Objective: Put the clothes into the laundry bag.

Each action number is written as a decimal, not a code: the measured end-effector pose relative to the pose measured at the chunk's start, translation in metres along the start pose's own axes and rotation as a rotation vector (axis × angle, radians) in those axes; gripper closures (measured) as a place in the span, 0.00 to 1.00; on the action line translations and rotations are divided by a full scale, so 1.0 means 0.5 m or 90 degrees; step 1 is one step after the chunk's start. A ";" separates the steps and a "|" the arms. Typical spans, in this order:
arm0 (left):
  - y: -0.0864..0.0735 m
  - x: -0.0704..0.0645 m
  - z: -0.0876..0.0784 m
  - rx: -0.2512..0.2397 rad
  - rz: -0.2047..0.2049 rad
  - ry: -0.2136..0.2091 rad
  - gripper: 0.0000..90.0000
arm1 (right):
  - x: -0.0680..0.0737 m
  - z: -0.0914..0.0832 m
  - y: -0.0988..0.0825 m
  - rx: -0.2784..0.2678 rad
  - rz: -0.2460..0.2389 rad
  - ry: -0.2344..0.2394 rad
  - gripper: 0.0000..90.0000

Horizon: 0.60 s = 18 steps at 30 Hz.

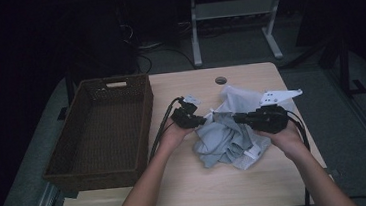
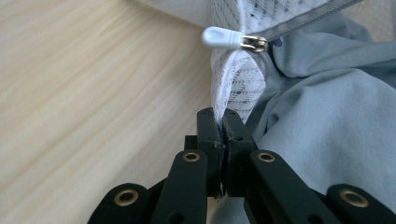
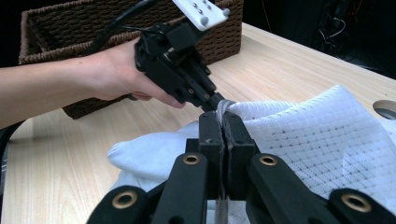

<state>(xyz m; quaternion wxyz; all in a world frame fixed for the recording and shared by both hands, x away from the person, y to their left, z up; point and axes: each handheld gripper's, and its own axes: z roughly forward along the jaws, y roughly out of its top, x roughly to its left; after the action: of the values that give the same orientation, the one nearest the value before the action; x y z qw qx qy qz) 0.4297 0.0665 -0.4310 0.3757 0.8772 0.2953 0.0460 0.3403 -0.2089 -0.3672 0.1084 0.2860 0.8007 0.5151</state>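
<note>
On the table [image 1: 178, 188], left claw [image 2: 224, 122] and right claw [image 3: 224, 122] each clamped on white mesh bag [image 3: 317, 140].

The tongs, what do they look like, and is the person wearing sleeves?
Both tongs, left and right, are black with brass-coloured rivets. Each carries a pale three-cornered plate on top and trails a black cable. Forearms are bare: no sleeves.

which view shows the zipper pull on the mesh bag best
The left gripper view: the white zipper pull sits large and sharp just above the left gripper, which pinches the mesh bag. In the high view and the right gripper view I cannot make it out.
</note>
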 end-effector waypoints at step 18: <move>-0.089 -0.061 -0.085 -0.004 -0.044 -0.032 0.98 | 0.027 -0.006 0.003 0.029 0.000 -0.003 0.58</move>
<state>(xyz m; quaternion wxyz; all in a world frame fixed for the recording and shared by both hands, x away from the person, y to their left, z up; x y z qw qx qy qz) 0.3701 0.1004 -0.4269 0.3869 0.8664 0.3155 0.0117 0.3284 -0.2032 -0.3630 0.1035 0.2894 0.8121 0.4960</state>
